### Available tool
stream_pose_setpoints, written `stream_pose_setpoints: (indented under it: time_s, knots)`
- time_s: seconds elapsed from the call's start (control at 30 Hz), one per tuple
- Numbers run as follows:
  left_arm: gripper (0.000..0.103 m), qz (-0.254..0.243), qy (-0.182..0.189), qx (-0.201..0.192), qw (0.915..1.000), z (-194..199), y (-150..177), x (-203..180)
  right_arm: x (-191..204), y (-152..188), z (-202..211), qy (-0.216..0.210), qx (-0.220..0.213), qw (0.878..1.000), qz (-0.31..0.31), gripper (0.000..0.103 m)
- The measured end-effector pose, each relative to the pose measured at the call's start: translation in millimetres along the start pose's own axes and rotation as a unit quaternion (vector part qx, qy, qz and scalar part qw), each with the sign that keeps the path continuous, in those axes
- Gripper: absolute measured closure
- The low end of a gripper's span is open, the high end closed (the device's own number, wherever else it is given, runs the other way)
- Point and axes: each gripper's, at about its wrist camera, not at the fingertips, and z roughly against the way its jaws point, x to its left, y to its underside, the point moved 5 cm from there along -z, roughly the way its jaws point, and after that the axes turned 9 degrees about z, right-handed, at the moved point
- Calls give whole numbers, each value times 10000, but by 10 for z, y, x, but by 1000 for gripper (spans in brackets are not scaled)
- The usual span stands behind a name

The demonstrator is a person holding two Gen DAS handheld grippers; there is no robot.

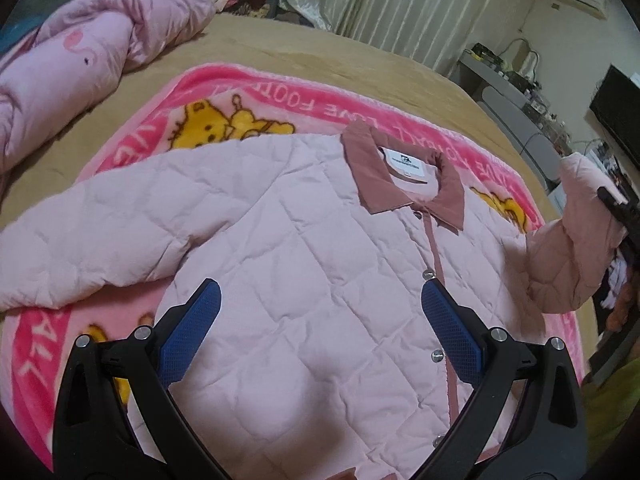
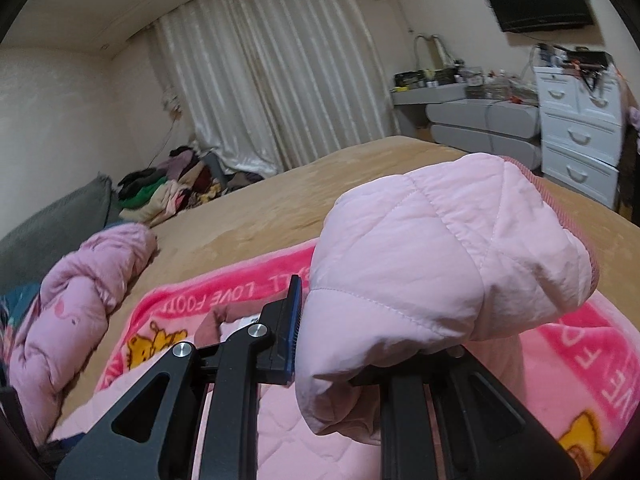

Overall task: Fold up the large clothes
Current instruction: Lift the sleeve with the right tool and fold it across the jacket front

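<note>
Sleeve lifted for the first fold of the pink jacket

Nearest, the left tool (image 1: 320, 300) hovers with its jaws spread wide and empty over the quilted jacket (image 1: 304, 248), which lies buttoned, front up, on the pink cartoon blanket (image 1: 256, 92), likely ready to pin the body. The right tool (image 2: 340, 320) is clamped on the jacket's sleeve (image 2: 440, 264), raised off the blanket, probably to carry it across the chest. Beyond, a crumpled pink quilt (image 1: 80, 64) sits aside on the bed (image 1: 300, 48).

Pink quilted jacket (image 1: 312, 240) face-up (sleeve lifted)
</note>
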Motion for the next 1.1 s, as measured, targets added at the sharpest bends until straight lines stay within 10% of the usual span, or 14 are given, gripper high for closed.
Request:
stream_pose_setpoints:
  time_s: [0.7, 0.83, 0.93, 1.03, 1.1]
  knots:
    - [9, 693, 447, 380, 9959, -230, 12, 264, 1053, 1346, -844, -1028, 1445, 9829, 489, 83]
    - [9, 795, 513, 536, 9941, -334, 55, 294, 1056, 1496, -782, -1180, 1633, 9789, 348, 42]
    - [9, 896, 561, 626, 9924, -395, 84, 319, 919, 1506, -595, -1044, 1558, 9822, 87, 34]
    - [9, 1017, 622, 707, 9903, -429, 110, 344, 688, 1435, -474, -793, 1342, 9869, -410, 34]
    - [9, 1040, 646, 696, 9900, -431, 110, 345, 521, 1389, -414, -730, 1130, 9881, -742, 54]
